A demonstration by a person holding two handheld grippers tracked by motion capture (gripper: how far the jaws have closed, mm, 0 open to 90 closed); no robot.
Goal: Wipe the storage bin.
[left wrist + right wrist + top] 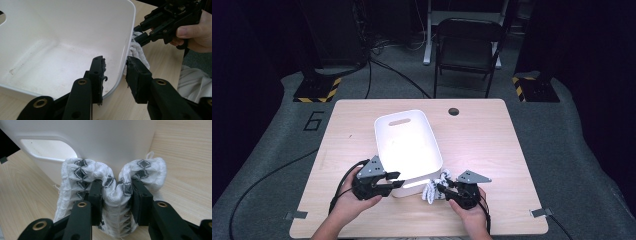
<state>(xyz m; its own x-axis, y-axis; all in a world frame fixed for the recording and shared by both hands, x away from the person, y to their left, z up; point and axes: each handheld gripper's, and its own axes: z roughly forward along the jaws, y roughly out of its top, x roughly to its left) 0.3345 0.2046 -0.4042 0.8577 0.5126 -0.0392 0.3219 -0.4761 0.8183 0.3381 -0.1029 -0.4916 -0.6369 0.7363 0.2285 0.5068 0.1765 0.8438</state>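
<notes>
Right gripper view: right gripper (117,195) clamped on bunched white patterned cloth (110,177), just outside near wall of white bin (100,137); left gripper (115,75) straddling bin's near corner rim, jaws apart, not visibly pinching. Best done by steadying rim firmly, lifting cloth clear over wall before release. Beyond, bare table (482,135), ample room right and behind.

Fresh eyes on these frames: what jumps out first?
The white plastic bin in the middle of the wooden table, lit bright against the dark room. At its near wall, the right gripper pinches a bunched white cloth with a dark diamond pattern between its jaws. The left gripper straddles the bin's near corner, one jaw inside the wall and one outside, with a gap showing on the outer side.
</notes>
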